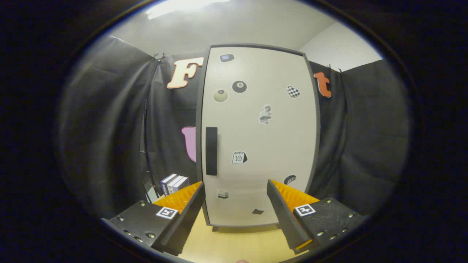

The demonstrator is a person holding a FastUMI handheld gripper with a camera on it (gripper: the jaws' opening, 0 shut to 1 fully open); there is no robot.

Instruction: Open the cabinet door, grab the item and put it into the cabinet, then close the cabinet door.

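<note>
Your tongs (235, 199) are spread wide with nothing between them, pointed at the cabinet door (259, 135), which sits shut. It's ambiguous: could be pre-opening or all done. The dark handle (211, 151) hugs the door's left edge, so a sloppy grab could slip off. The boxes (174, 183), maybe the item, stand left of the cabinet on the wooden tabletop (234, 244).

Cream cabinet door (270, 146) (black handle (211, 151))
</note>
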